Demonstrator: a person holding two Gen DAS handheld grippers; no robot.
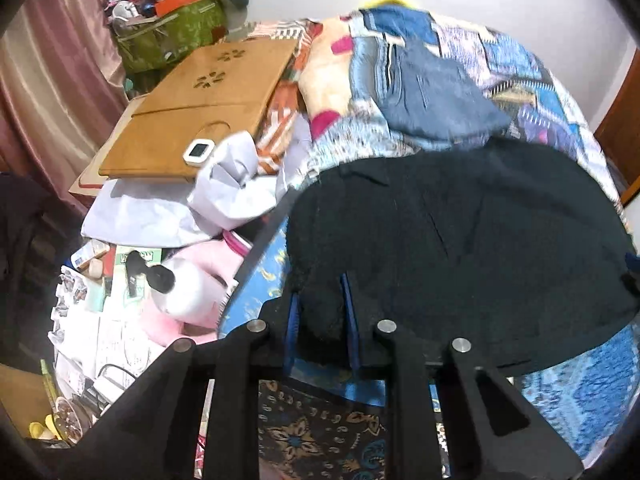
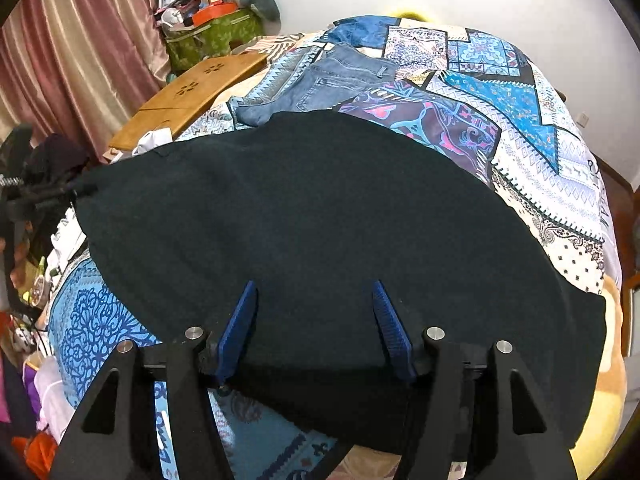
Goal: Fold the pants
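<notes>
Black pants (image 2: 320, 216) lie spread across the patterned bedspread (image 2: 540, 168); they also show in the left wrist view (image 1: 460, 240). My left gripper (image 1: 322, 300) is shut on the pants' left edge, with bunched black cloth between its blue pads (image 1: 352, 320). It appears at the left in the right wrist view (image 2: 44, 192), gripping that edge. My right gripper (image 2: 314, 300) is open, its blue pads (image 2: 390, 320) set wide apart over the near edge of the pants.
Folded blue jeans (image 2: 340, 76) lie on the bed beyond the black pants. A wooden lap tray (image 1: 200, 100) sits at the bed's left with white cloth (image 1: 224, 192). A cluttered side table (image 1: 120, 300) and pink curtain (image 2: 80, 52) stand on the left.
</notes>
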